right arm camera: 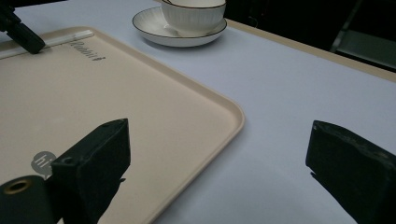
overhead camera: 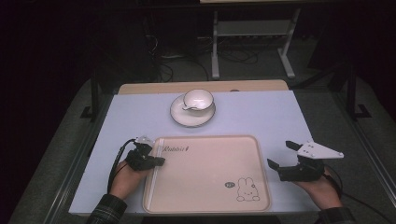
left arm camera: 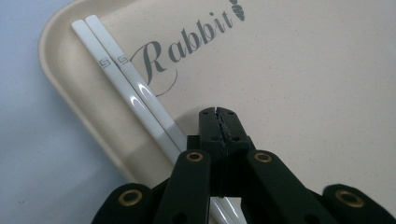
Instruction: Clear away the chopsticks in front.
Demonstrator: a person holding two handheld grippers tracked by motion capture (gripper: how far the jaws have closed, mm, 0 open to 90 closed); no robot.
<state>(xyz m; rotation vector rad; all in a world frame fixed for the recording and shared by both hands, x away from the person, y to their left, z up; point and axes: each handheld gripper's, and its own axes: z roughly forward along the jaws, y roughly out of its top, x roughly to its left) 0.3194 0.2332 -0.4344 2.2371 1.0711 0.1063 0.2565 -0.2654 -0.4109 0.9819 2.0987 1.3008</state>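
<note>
While the person's right gripper (overhead camera: 282, 156) is waiting with its jaws spread wide and empty off the tray's (overhead camera: 261, 186) three o'clock side, the left gripper (overhead camera: 161, 161) is hovering over the nine o'clock rim with its jaws pressed together, gripping nothing that I can see. A pair of white chopsticks (left arm camera: 135, 95) is lying inside the tray along that rim, long axis running six to twelve o'clock. From the closed tips they are sitting just beside, toward nine o'clock, so I'd judge the left hand is far nearer. The cup and saucer (overhead camera: 193, 109) are standing at twelve o'clock, well apart.
</note>
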